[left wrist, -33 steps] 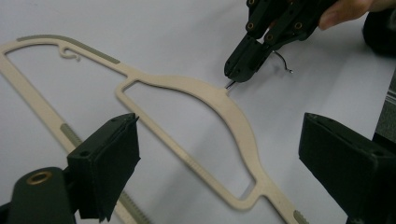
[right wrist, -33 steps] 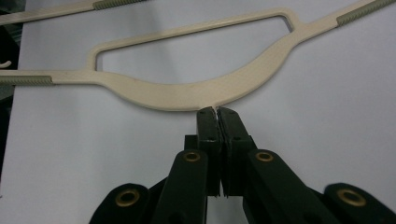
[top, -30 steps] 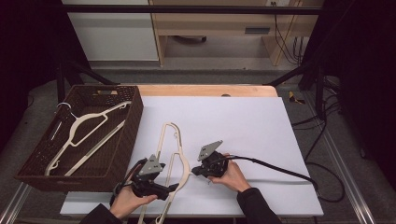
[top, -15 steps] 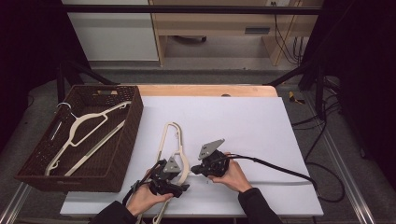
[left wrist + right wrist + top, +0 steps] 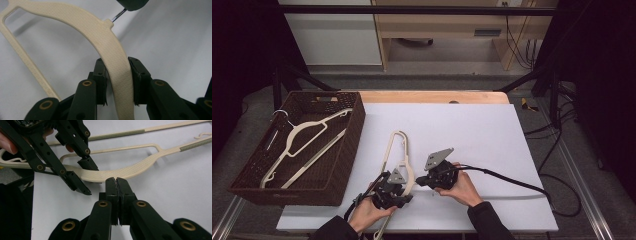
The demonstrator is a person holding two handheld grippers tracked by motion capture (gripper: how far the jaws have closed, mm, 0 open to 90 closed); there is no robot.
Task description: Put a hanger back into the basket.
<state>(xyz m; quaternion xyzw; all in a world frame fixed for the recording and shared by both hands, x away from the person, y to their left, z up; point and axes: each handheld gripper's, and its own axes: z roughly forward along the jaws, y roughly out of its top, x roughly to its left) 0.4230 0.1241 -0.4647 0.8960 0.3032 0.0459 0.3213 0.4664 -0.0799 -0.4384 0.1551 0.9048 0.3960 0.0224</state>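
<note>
Now the left gripper [image 5: 117, 82] has shifted right onto the cream hanger [image 5: 398, 150] at lower centre of the high view, its jaws just closing around the shoulder. Right gripper [image 5: 116, 182] pinches the hook. Lift toward the basket [image 5: 343, 165] looks ready.

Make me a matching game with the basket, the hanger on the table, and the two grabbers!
Things:
1. brown basket
2. hanger on the table
3. left gripper
4. right gripper

States:
A. jaws shut on the hanger's hook
B. lies on the white table
C. holds another cream hanger inside
D. jaws around the hanger's wide arm, just been closing on it

Pairs: 1-C, 2-B, 3-D, 4-A
</note>
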